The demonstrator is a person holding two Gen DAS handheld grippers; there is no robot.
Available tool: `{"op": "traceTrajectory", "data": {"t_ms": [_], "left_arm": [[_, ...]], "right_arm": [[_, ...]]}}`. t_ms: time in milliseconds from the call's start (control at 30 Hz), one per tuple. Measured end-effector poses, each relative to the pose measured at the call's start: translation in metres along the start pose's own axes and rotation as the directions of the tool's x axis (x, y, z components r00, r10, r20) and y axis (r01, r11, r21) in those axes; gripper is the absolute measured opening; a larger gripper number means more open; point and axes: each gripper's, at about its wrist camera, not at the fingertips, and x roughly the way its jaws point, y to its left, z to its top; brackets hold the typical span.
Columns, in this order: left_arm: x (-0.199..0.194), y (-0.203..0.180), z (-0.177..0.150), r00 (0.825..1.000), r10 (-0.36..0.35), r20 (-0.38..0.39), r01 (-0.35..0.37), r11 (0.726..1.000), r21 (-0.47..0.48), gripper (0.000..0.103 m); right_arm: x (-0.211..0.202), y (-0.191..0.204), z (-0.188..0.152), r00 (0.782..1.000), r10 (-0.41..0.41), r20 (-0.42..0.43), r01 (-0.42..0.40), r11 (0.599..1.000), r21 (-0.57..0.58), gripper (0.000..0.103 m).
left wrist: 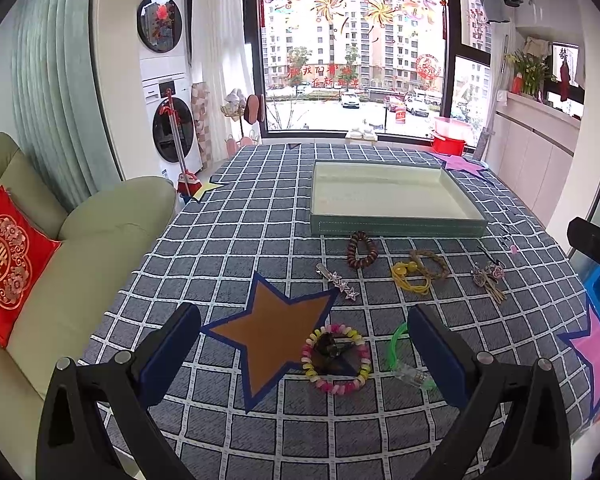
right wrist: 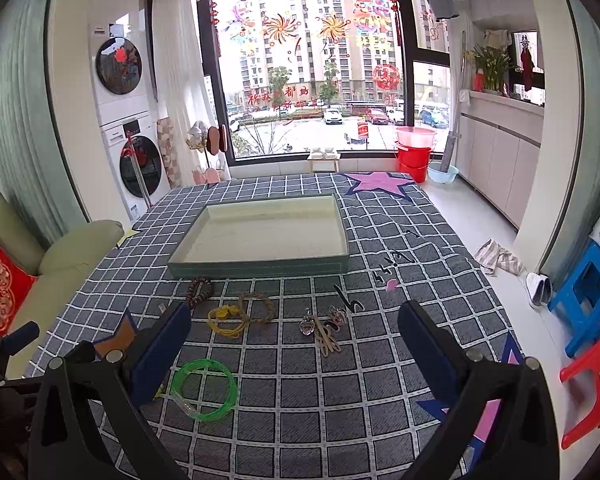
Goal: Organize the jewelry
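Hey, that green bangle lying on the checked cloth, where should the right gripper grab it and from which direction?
Come down from above and pinch the thin rim of the green bangle on its right-hand arc. It lies flat on the cloth, so a side approach would probably only push it. One finger goes inside the ring, one outside. The right gripper is open, and the clear clasp at the near-left looks bulkier, so avoid it.
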Motion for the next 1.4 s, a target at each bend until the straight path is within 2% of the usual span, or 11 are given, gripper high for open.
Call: {"op": "traceTrajectory", "data": {"t_ms": [1100,1400], "left_arm": [[0.011,-0.004,-0.003,1.000,0.000,-0.023,0.000,1.000,0.004,0.103],[0.028,0.002,-0.003,0.997,-0.005,-0.081,0.006,1.000,0.008,0.103]], "right_arm": [[0.008,-0.003,-0.003,1.000,0.008,-0.022,-0.008,1.000,0.002,0.103],[0.022,-0.010,-0.004,0.998,0.017,-0.061,-0.018,1.000,-0.001,0.103]]}}
